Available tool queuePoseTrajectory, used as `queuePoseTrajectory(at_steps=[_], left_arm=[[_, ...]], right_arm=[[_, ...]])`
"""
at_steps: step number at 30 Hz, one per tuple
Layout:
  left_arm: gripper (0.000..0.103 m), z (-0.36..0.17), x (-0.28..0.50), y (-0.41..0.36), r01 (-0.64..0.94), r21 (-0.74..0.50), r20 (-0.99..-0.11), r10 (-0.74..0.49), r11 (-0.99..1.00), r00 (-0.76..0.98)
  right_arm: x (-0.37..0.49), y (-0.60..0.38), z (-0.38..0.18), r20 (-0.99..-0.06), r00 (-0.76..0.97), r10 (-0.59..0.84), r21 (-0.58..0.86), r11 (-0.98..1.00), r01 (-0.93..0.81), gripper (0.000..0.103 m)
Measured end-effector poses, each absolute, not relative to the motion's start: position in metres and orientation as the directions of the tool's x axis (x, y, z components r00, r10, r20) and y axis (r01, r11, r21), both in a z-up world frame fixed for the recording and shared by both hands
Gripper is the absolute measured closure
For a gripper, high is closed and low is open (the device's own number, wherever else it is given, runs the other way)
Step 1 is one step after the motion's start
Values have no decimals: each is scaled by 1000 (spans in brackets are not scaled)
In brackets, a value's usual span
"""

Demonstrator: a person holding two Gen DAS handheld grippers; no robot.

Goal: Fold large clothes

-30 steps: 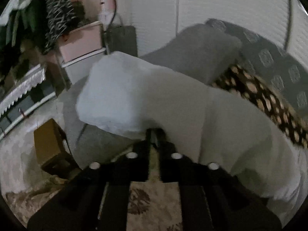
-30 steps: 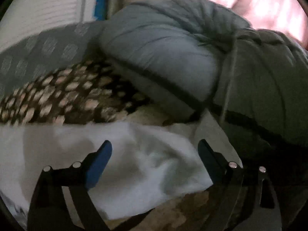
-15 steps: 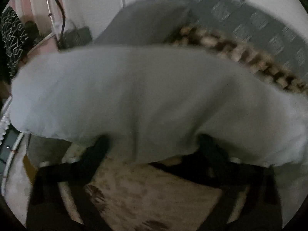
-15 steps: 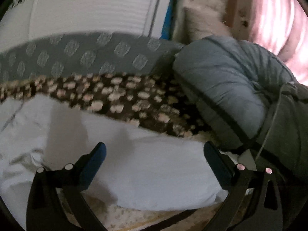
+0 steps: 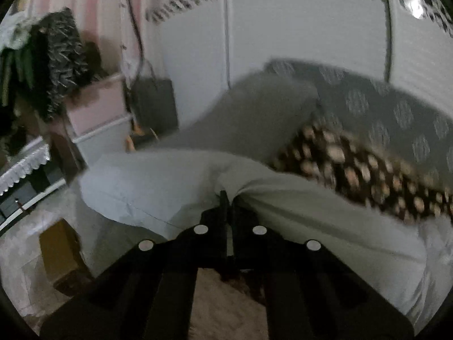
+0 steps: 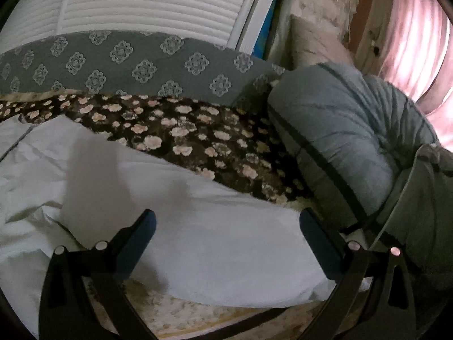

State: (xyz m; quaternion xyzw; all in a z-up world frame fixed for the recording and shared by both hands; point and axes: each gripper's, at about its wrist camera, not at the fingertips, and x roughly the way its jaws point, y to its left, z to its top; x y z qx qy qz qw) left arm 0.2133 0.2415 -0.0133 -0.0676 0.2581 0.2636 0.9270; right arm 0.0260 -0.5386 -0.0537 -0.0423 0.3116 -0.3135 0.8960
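A large white garment (image 5: 311, 215) lies across a patterned bed surface. In the left wrist view my left gripper (image 5: 228, 198) is shut on a pinch of the white garment's edge, and the cloth bunches at the fingertips and drapes to both sides. In the right wrist view the same garment (image 6: 215, 243) lies flat and partly folded. My right gripper (image 6: 226, 226) is open just above it, with its blue-padded fingers (image 6: 141, 232) apart and nothing between them.
A brown spotted blanket (image 6: 198, 136) and a grey patterned cushion (image 6: 127, 56) lie behind the garment. A blue-grey bundled duvet (image 6: 354, 141) sits at the right. In the left wrist view there are a grey pillow (image 5: 254, 113), a dark bag (image 5: 154, 103) and a brown box (image 5: 61, 252).
My left gripper opened half a second ago and has shut again on the garment's edge. The right gripper has stayed open and moved back over the flat cloth.
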Motion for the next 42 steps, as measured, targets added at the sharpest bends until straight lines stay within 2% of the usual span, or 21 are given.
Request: queuePoseTrajectory(at_steps=[3,5,6,7,9,10,11,12,13,14,17,19,21,25,29,33,38,42], left_arm=[[99,-12,200,272,-610,-22,-547,501,792,671],[99,-27,198,289,-651,-7,-605,515,759,608],[94,-41,200,293,-656,27,-647,513,755,564],[93,-53,207,293,-645,62,-685,503,761,527],[86,-60,200,287,-649,69,-687,508,758,520],[79,-58,197,282,-648,68,-681,510,759,526],[53,-53,194,278,-643,64,-675,508,763,535],[18,-46,188,271,-634,42,-660,498,772,562],[8,-38,179,265,-621,20,-646,484,784,590],[4,-27,169,253,-593,-5,-621,462,805,633],[3,-11,155,229,-492,-12,-632,375,870,679],[3,-13,150,204,-397,-14,-669,287,918,686],[3,-27,141,183,-332,9,-721,236,943,651],[3,-50,114,152,-218,31,-822,149,975,549],[3,-31,100,130,-158,44,-776,134,986,617],[3,-14,99,122,-172,138,-700,219,975,680],[3,-20,129,159,-263,144,-733,281,954,620],[3,-32,145,198,-358,171,-730,362,918,580]], right_arm=[[23,-536,-47,-505,618,-603,-285,792,540,2],[23,-536,-45,-511,625,-591,-271,800,535,2],[23,-536,-44,-520,627,-580,-259,807,531,2],[23,-536,-45,-538,629,-561,-240,817,524,2],[26,-533,-47,-568,637,-521,-206,839,503,2],[28,-531,-48,-580,640,-503,-194,849,492,2],[29,-528,-49,-598,645,-477,-178,863,473,2],[31,-523,-49,-612,651,-449,-161,877,453,2],[32,-516,-49,-626,656,-422,-151,891,429,2],[32,-509,-51,-637,651,-413,-156,896,416,2],[33,-487,-60,-698,636,-329,-125,930,345,2],[31,-481,-69,-746,629,-219,-22,952,305,2],[30,-477,-78,-773,611,-174,15,957,291,2],[22,-461,-79,-764,629,-142,-1,976,220,2],[15,-464,-69,-748,657,-91,85,969,230,2],[13,-498,-73,-755,623,-206,45,931,363,2],[-13,-579,-97,-777,452,-437,-53,762,645,2],[-44,-639,-121,-774,343,-532,-67,608,791,2]])
